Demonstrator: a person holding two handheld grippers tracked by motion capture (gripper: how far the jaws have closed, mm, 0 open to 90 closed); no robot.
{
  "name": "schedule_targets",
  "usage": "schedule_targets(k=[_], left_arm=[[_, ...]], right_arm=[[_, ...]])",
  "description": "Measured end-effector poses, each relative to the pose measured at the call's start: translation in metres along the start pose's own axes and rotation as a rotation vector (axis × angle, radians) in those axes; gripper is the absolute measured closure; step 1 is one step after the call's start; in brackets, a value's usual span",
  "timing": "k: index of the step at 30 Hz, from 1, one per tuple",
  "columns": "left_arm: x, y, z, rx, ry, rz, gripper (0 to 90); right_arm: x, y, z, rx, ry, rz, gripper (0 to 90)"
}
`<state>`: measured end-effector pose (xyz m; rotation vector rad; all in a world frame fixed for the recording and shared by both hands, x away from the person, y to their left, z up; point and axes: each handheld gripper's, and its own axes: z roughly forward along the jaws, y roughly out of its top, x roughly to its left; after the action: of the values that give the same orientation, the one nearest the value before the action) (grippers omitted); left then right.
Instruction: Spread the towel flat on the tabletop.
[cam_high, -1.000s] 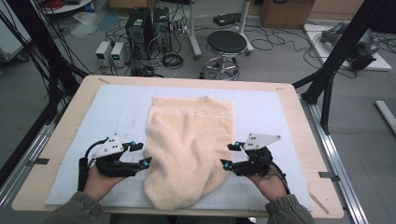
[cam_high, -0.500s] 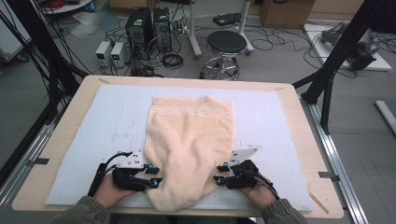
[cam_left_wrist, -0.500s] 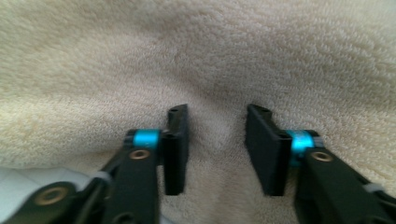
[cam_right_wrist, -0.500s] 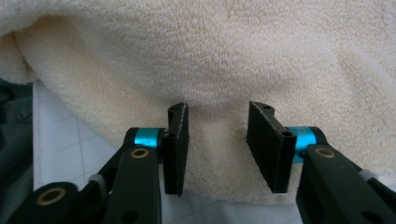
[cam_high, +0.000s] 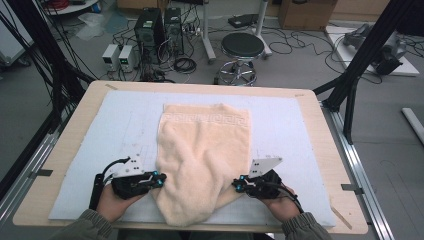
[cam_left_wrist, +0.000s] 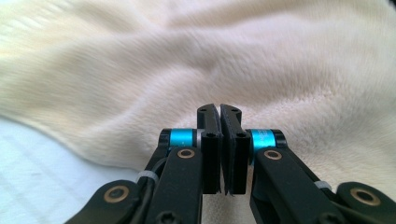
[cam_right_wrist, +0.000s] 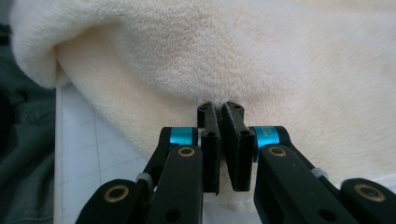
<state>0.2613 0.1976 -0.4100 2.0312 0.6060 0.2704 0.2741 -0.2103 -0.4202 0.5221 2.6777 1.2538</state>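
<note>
Both tongs, left gripper (cam_high: 159, 178) and right gripper (cam_high: 237, 185), have just closed, each pinching a side edge of the cream towel (cam_high: 202, 150), which spreads toward 12 o'clock between them

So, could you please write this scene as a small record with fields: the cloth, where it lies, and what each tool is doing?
cloth: cream towel, patterned band along its far edge
surface: pale blue mat on a wooden table
towel state: spread towards the far side, bunched and narrowed at the near end
left tool: at the towel's left near edge; jaws have just been closing and now pinch the fabric
right tool: at the towel's right near edge; jaws have just been closing and now pinch the fabric
</note>
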Motion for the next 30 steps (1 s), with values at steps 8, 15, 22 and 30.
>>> schedule_targets(k=[8,15,22,30], left_arm=[[0.017,0.019,-0.013,-0.076,0.102,-0.047,87.0],[0.050,0.036,-0.001,-0.105,0.238,-0.151,87.1],[0.089,0.035,0.041,-0.045,0.279,-0.245,86.5],[0.098,0.029,0.036,-0.046,0.263,-0.261,64.1]], right_arm=[[-0.019,0.022,-0.030,-0.082,-0.076,-0.006,86.1],[-0.056,0.032,-0.035,-0.092,-0.163,0.062,86.3],[-0.101,0.032,0.001,-0.020,-0.190,0.166,85.8],[-0.116,0.020,0.006,-0.043,-0.171,0.237,73.5]])
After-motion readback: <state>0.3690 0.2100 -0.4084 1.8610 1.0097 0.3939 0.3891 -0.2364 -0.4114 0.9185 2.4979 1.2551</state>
